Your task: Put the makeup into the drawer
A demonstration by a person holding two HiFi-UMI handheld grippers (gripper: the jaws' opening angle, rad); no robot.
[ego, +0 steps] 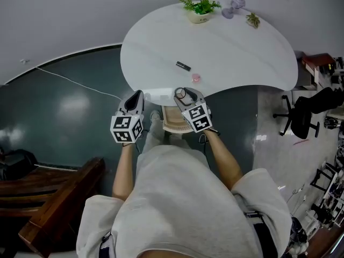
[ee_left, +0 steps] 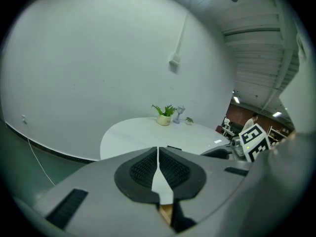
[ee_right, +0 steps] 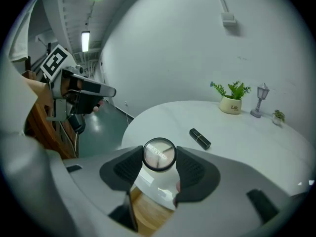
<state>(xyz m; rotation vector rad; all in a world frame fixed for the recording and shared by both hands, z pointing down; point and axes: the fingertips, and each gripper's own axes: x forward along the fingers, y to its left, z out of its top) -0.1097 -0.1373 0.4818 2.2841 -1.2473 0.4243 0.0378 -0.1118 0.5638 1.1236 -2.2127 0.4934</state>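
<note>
A round mirrored compact (ee_right: 159, 155) sits clamped between the pads of my right gripper (ee_right: 159, 157), held above the open wooden drawer (ee_right: 147, 209). In the head view the right gripper (ego: 183, 94) and compact (ego: 181, 93) are at the table's near edge, over the drawer (ego: 171, 123). A black lipstick (ego: 183, 65) (ee_right: 200, 138) and a small pink item (ego: 196, 78) lie on the white table (ego: 236, 52). My left gripper (ego: 136, 97) (ee_left: 158, 154) is beside the drawer's left, its jaws pressed together with nothing between them.
At the table's far edge stand a potted plant (ego: 199, 11), a small lamp ornament (ego: 232, 7) and a tiny plant (ego: 253, 19). A dark wooden bench (ego: 59, 203) is at the lower left. Black office chairs (ego: 303, 114) stand to the right.
</note>
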